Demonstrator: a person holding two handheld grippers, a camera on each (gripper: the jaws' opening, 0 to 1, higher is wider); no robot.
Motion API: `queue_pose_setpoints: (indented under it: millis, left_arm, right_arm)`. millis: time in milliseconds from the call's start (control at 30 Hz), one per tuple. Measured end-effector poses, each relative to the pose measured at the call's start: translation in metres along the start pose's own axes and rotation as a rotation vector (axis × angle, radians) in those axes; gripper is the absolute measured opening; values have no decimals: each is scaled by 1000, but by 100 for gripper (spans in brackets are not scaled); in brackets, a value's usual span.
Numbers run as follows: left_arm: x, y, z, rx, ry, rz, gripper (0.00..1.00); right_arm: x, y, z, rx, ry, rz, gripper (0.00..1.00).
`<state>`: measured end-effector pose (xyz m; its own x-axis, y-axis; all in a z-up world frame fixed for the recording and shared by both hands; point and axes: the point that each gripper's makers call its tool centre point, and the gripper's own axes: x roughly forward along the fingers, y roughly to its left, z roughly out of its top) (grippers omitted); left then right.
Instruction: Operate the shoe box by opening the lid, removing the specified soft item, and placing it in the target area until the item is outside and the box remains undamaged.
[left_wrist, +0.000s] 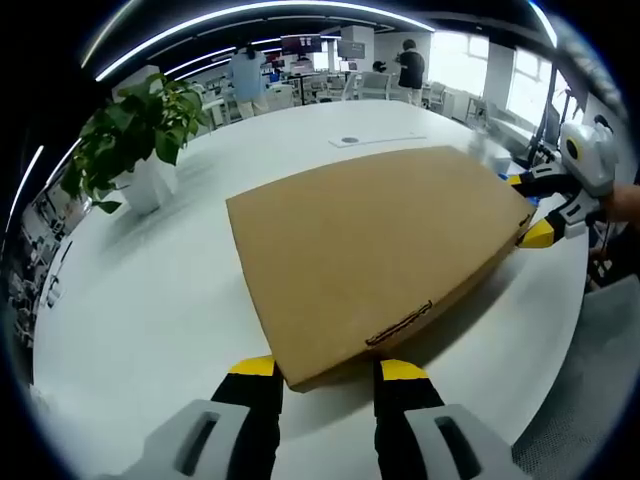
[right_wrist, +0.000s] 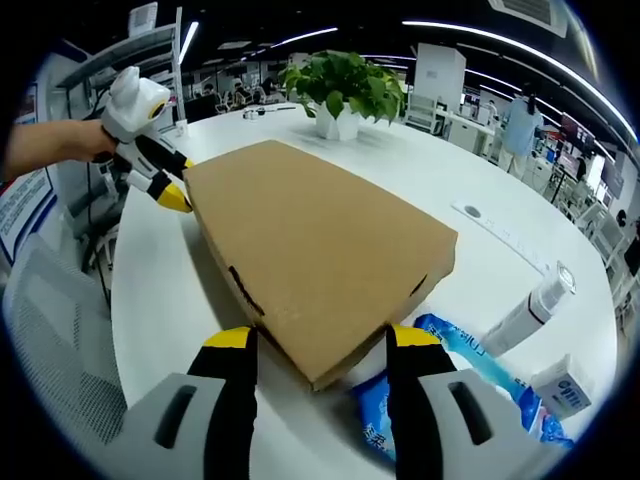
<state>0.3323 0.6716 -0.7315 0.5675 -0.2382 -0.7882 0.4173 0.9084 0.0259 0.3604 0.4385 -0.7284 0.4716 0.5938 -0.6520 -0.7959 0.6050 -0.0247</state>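
Left gripper view: the closed brown shoe box (left_wrist: 385, 255) lies flat on the white round table (left_wrist: 150, 300) and fills the centre of the frame. The left gripper (left_wrist: 328, 372) rises from the bottom edge, its yellow-tipped jaws spread apart on either side of the box's near corner, holding nothing. At the right edge the right gripper (left_wrist: 545, 210) meets the far corner of the box. A potted plant (left_wrist: 140, 140) stands at upper left, a flat white sheet (left_wrist: 380, 140) lies beyond the box, and people (left_wrist: 410, 68) stand in the distant office at the top.

Right gripper view: the same box (right_wrist: 310, 255) is seen from the opposite corner, lid still shut. The right gripper (right_wrist: 315, 342) straddles the near corner, jaws apart and empty. At lower right, partly tucked under the box, lies a blue plastic packet (right_wrist: 470, 375), beside a white tube (right_wrist: 535, 310) and a small white carton (right_wrist: 565, 390). The left gripper (right_wrist: 160, 180), held by a hand (right_wrist: 55, 150), touches the far corner at upper left; the plant (right_wrist: 345, 90) sits at top centre.
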Motion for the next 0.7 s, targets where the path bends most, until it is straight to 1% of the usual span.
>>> queue_pose_setpoints:
  millis: [467,700]
  left_arm:
    - [10,5,12,4,-5,-8,35]
    - [11,6,14,7,-9,-12,36]
  right_arm:
    - [6,-13,4,-2,10,-11,49]
    - [6,-15,5,-3,13,-15,49]
